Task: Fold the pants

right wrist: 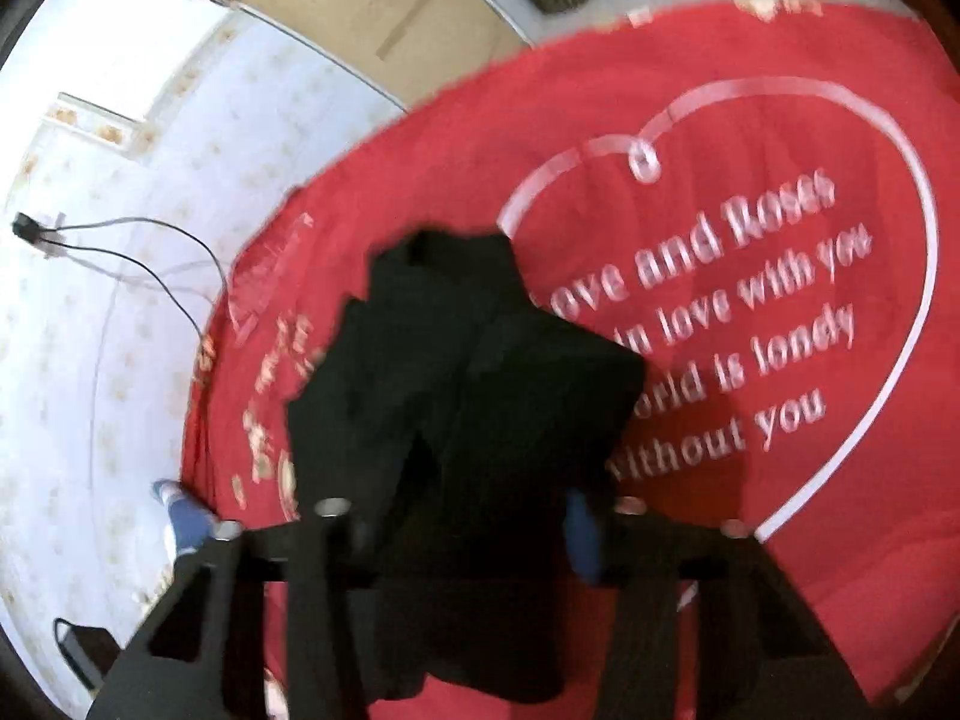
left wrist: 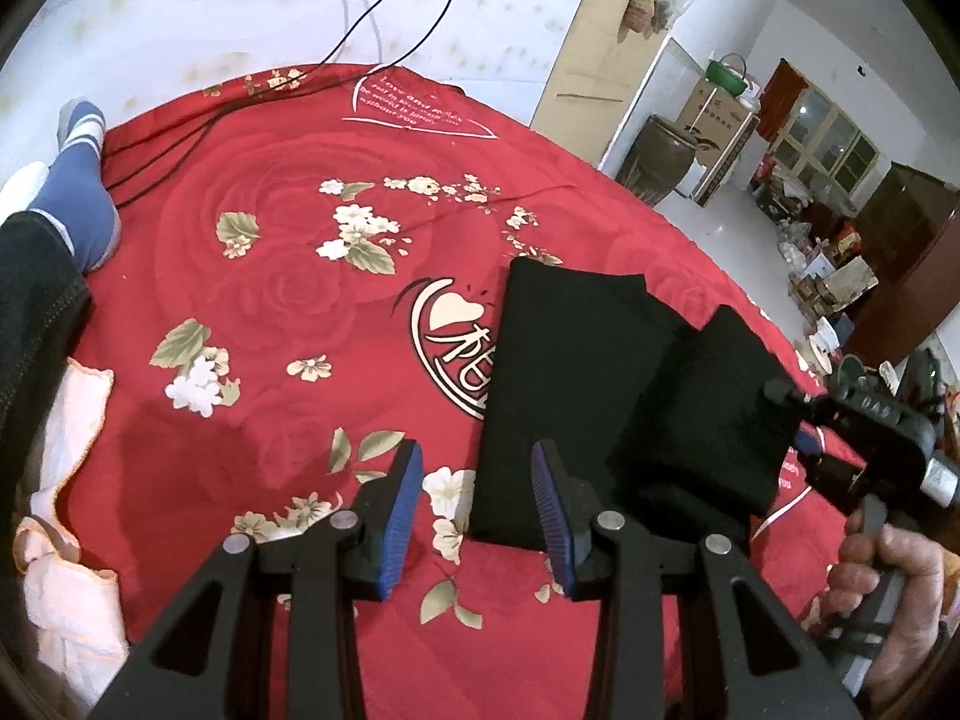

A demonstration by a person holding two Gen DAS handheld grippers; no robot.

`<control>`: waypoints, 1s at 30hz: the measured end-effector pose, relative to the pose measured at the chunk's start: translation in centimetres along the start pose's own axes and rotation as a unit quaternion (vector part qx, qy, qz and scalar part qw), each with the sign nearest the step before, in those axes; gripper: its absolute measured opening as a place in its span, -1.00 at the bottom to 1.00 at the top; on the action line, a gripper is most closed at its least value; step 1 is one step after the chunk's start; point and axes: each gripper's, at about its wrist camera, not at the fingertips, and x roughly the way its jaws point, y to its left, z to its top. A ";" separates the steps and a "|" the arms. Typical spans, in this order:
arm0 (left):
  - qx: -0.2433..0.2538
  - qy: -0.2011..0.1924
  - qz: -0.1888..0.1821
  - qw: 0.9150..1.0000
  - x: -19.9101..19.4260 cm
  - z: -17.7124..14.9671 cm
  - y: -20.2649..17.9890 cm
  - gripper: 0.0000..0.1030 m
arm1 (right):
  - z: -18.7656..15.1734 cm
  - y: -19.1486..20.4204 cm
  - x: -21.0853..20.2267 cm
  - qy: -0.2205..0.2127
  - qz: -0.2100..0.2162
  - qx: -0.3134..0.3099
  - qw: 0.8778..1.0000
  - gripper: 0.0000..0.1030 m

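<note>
The black pants (left wrist: 576,396) lie folded into a thick block on the red bedspread (left wrist: 270,300). My left gripper (left wrist: 477,510) hovers open over their near left edge. Its right finger (left wrist: 555,516) is above the cloth, its left finger (left wrist: 402,510) is above the bedspread, and nothing is pinched. My right gripper (left wrist: 807,441) comes in from the right, held by a hand (left wrist: 888,570), at the pants' raised right fold. In the blurred right wrist view the pants (right wrist: 480,372) fill the gap of the right gripper (right wrist: 468,534). Only its blue right pad (right wrist: 582,534) shows against the cloth.
A person's leg in a blue sock (left wrist: 81,198) rests at the bed's left edge, with white cloth (left wrist: 66,480) below it. Black cables (left wrist: 180,144) run across the far bedspread and up the wall. The floor with a jar, boxes and furniture (left wrist: 810,210) lies to the right.
</note>
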 end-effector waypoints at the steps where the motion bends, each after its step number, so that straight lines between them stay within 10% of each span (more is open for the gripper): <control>1: -0.002 0.001 -0.004 1.000 0.1 0.0 -0.1 -0.22 | 0.6 0.2 0.0 0.004 0.008 -0.004 1.000 -0.36; 10: -0.003 0.001 0.000 1.000 0.2 -0.1 0.4 -0.22 | 2.0 11.5 3.1 0.078 0.106 -0.129 0.983 -0.31; 14: -0.006 0.003 0.001 1.000 0.3 -0.1 0.7 -0.22 | 1.4 14.4 1.9 0.070 0.149 -0.170 0.972 0.28; 30: 0.007 0.031 -0.124 0.992 7.0 2.2 -1.0 -0.05 | -0.2 0.9 0.8 0.088 0.087 -0.066 0.990 0.28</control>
